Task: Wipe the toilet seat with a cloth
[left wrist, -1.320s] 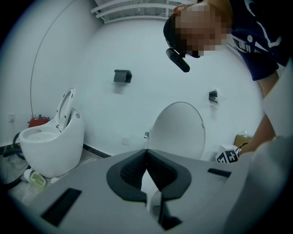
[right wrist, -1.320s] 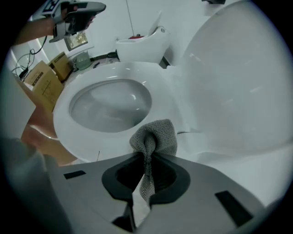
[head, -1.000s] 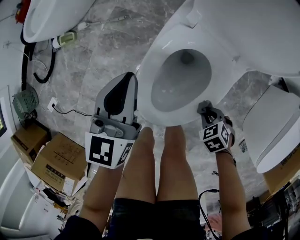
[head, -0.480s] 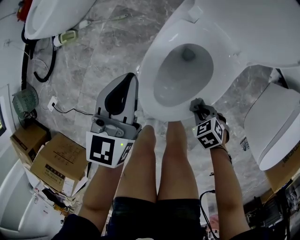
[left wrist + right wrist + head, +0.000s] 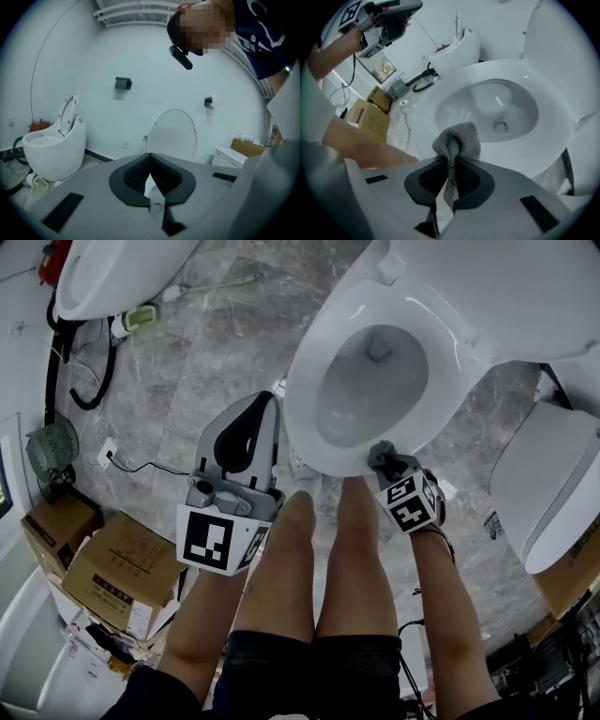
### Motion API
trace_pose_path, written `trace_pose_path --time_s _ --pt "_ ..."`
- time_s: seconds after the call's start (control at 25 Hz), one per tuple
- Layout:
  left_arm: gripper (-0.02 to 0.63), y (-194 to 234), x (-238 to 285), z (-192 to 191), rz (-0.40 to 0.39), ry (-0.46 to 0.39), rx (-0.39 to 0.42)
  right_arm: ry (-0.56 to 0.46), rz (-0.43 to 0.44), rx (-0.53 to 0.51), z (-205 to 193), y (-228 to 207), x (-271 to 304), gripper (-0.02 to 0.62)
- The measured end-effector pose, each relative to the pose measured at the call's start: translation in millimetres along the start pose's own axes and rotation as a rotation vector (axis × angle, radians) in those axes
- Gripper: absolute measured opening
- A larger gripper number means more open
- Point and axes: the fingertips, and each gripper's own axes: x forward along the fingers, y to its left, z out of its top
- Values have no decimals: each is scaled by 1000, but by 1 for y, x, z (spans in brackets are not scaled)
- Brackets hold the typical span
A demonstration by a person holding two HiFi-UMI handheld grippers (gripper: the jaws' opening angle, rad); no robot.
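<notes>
A white toilet seat rings the open bowl in the head view, its lid raised behind. My right gripper is shut on a grey cloth, which rests on the seat's front rim near my knees. The cloth bulges out past the jaws. My left gripper hangs left of the bowl, raised off the seat, jaws shut with nothing between them. It points at the raised lid.
A second toilet stands at the far left with a black hose. Cardboard boxes sit on the floor at the left. Another white toilet lid lies at the right. My bare legs stand before the bowl.
My right gripper has slid the cloth leftward along the seat's front rim. The left gripper has barely moved.
</notes>
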Motion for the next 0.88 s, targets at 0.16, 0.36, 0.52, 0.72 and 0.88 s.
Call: trace_pose_path --time_s 0.16,0.36,0.52,0.72,0.88 --pt "12 1 -19 10 -17 -6 15 -156 157 176 25 59 -3 49" --pt "12 6 -52 45 -37 -14 47 -505 11 360 63 43 -99 49" --pt "12 8 -73 93 -51 -38 69 -786 -283 328 96 11 -230 49" --pt "12 3 -99 166 -74 -73 111 -1077 -499 288 132 15 -386 49" --pt "12 -5 -116 228 -84 -121 132 -1259 -598 260 157 40 -488 49"
